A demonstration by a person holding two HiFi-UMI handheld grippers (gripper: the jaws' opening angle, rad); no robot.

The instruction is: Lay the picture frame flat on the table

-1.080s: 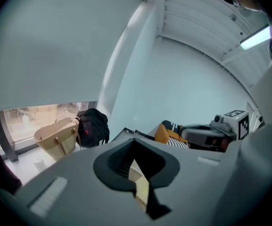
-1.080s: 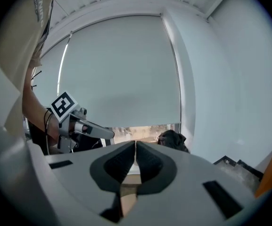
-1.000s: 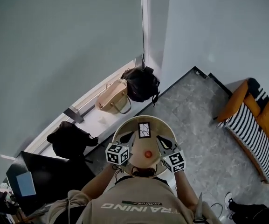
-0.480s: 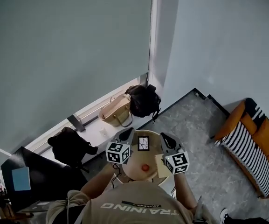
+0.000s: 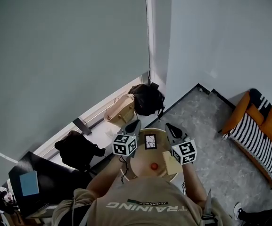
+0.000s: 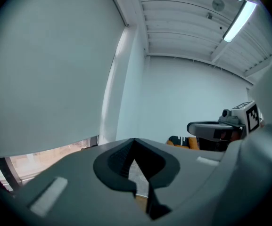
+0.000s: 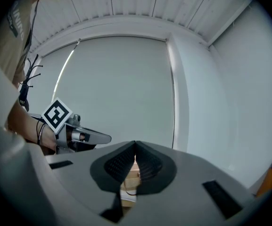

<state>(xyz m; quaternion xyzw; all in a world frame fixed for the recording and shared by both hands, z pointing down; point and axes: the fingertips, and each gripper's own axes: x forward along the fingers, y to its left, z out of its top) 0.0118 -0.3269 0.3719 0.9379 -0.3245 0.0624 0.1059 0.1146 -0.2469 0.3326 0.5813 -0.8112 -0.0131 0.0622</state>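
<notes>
In the head view a small dark picture frame [image 5: 151,141] stands on a round wooden table [image 5: 139,163], right in front of the person. My left gripper [image 5: 135,125] is held just left of the frame and my right gripper [image 5: 169,126] just right of it. Both point away from the person, and neither touches the frame. The left gripper view shows its fingertips [image 6: 135,143] pressed together with nothing between them. My right gripper [image 7: 135,145] is likewise shut and empty in its own view. The frame is not visible in either gripper view.
A small red object [image 5: 154,166] and a beige block [image 5: 169,163] lie on the table. On a ledge beyond it sit a tan handbag [image 5: 119,110] and two black bags [image 5: 146,99] [image 5: 77,148]. An orange striped sofa [image 5: 258,131] stands at the right.
Both grippers have lifted and swung forward, so their tips now sit past the frame's far side. The head view has shifted, and the jaws have stayed shut.
</notes>
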